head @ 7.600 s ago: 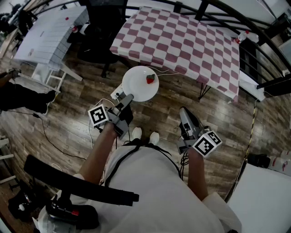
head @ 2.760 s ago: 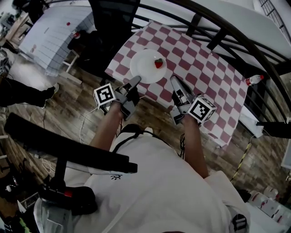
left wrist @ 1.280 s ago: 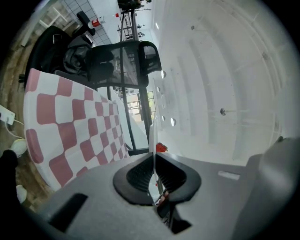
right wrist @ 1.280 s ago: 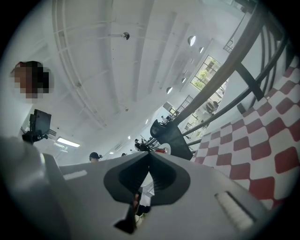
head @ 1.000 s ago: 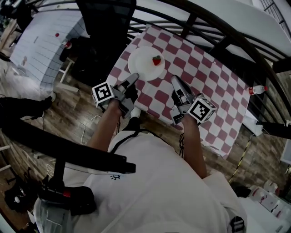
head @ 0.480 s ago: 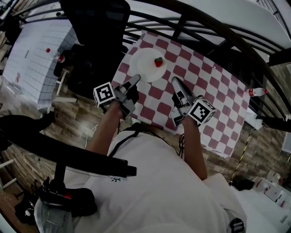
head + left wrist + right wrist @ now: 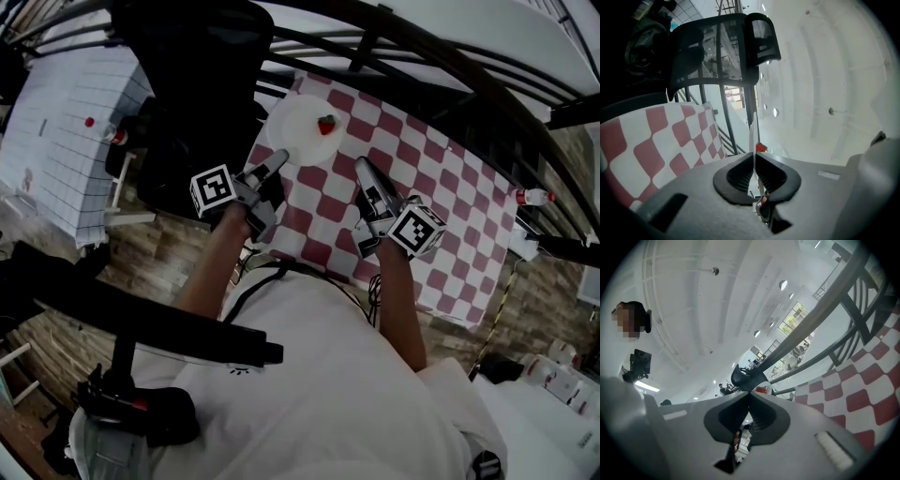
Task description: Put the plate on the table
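While you are holding the plate [image 7: 291, 142] out ahead: it is hanging over the far left corner of the checked bench [image 7: 422, 178]. Its left rim seems to be poking past the edge toward the black chair [image 7: 192, 84]. Whether it is touching the cloth I cannot tell.
Left claw [image 7: 279, 157]: it is clenching the plate's near rim, which is showing edge-on as a thin white line between the pads in the left gripper view.
Right claw [image 7: 361, 167]: it is hovering above the cloth just right of the plate, pressed together with nothing in it.
Strawberry [image 7: 326, 125]: it is sitting on the plate's right half (not rolling, as far as these frames are showing).
Just changed: over the last second the plate is drifting only slightly, from inside the corner toward the bench's left edge. Your grip is staying as tight as it was.
Meaning for the task: the carrying is looking finished, and lowering and letting go are the steps remaining. You are probably wanting more cloth under that left rim first.
Against the earliest frame: then you were standing back with the plate over the wooden floor [image 7: 159, 253], short of the bench. Now you are leaning over it with both claws above the checks.
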`<state>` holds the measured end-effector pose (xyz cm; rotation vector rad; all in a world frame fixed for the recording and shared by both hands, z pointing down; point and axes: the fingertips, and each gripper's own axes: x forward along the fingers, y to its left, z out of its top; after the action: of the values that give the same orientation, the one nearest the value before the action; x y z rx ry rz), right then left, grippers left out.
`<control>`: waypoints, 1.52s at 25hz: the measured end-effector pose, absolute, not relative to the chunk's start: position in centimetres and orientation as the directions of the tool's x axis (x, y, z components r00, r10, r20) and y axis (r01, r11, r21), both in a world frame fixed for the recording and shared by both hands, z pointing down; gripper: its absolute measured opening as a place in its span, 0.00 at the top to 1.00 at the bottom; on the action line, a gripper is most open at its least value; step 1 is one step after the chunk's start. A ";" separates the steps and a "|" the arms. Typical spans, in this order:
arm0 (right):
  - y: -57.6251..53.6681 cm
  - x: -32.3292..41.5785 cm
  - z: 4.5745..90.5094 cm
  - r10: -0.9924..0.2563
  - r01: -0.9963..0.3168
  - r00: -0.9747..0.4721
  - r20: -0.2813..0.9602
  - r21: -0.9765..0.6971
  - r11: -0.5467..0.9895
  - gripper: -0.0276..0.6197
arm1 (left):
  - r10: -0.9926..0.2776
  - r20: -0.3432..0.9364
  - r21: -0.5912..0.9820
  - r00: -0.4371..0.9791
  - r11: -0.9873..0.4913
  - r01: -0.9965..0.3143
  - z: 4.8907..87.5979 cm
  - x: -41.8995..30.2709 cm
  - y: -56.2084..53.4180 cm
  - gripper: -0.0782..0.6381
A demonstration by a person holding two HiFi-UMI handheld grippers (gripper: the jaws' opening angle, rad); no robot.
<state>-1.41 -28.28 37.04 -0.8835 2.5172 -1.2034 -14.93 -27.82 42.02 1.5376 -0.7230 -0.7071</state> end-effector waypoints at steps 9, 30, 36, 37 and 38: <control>-29.5 -4.1 38.8 -0.609 -0.448 -0.787 0.099 -0.771 0.453 0.95 | -0.766 -0.014 0.997 0.643 -0.057 -0.046 43.7 -17.3 -30.0 0.87; -31.9 -4.1 42.3 -0.548 -0.427 -0.827 0.125 -0.774 0.467 0.95 | -0.801 0.022 0.998 0.598 -0.022 -0.065 48.6 -16.9 -32.4 0.87; -34.1 -2.9 45.1 -0.531 -0.433 -0.834 0.151 -0.776 0.458 0.95 | -0.818 0.002 0.998 0.575 -0.035 -0.054 49.7 -16.4 -34.5 0.87; -34.4 -2.8 45.4 -0.529 -0.434 -0.835 0.154 -0.776 0.458 0.95 | -0.821 0.007 0.998 0.571 -0.028 -0.052 50.0 -16.4 -34.8 0.87; -34.7 -2.8 45.7 -0.526 -0.433 -0.836 0.156 -0.776 0.458 0.95 | -0.823 0.012 0.998 0.567 -0.023 -0.054 50.3 -16.5 -35.1 0.87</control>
<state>-2.80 -34.69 45.67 -0.8551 2.5906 -1.3316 -16.47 -35.08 50.28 1.4826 -0.7891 -0.7285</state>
